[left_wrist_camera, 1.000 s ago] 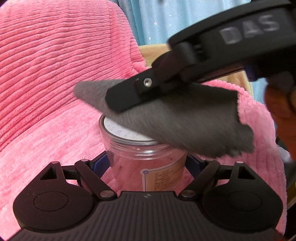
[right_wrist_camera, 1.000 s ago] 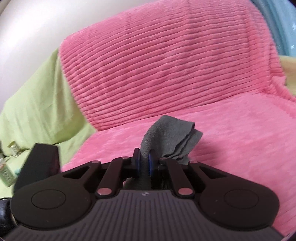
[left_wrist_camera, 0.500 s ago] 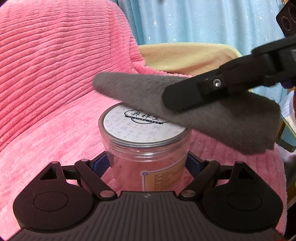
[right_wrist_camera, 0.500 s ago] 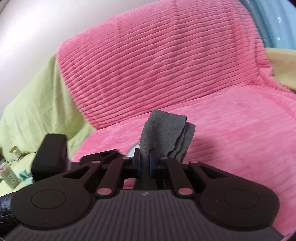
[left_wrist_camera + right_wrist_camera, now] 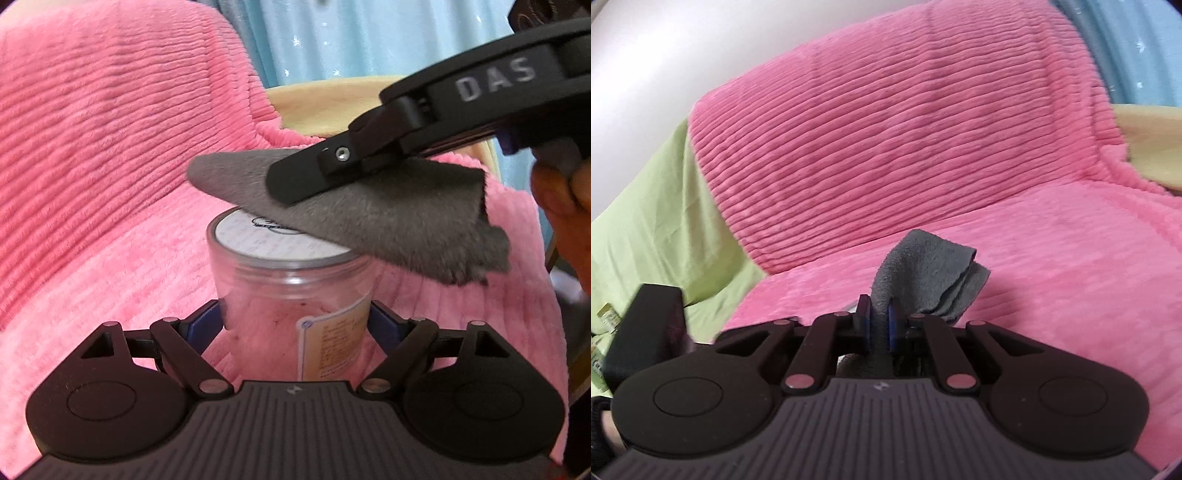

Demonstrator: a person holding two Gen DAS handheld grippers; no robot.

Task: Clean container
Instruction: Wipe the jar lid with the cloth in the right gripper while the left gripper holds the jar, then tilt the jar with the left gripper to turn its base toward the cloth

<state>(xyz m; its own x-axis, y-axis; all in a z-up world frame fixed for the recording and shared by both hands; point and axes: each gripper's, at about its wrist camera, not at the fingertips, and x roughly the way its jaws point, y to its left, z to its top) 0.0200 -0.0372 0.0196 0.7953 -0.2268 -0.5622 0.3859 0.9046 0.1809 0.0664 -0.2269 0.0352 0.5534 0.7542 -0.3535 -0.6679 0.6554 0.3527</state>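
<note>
A clear plastic container (image 5: 291,288) with a white printed lid (image 5: 255,236) stands upright between the blue pads of my left gripper (image 5: 295,321). Those jaws are closing on its sides. In the left wrist view my right gripper (image 5: 295,181) reaches in from the upper right, shut on a grey cloth (image 5: 388,221). The cloth lies over the right and far part of the lid. The right wrist view shows the cloth (image 5: 931,266) bunched between the pads of my right gripper (image 5: 879,321); the container is hidden there. A person's hand (image 5: 561,206) holds the right gripper.
A pink ribbed blanket (image 5: 110,147) covers the sofa seat and back behind the container. A green sheet (image 5: 665,221) lies to the left, a yellowish cushion (image 5: 332,107) and a blue curtain (image 5: 369,37) sit behind.
The right gripper and cloth swept right off the lid, baring it, then came back left over its far right part. The container has stayed in the left gripper.
</note>
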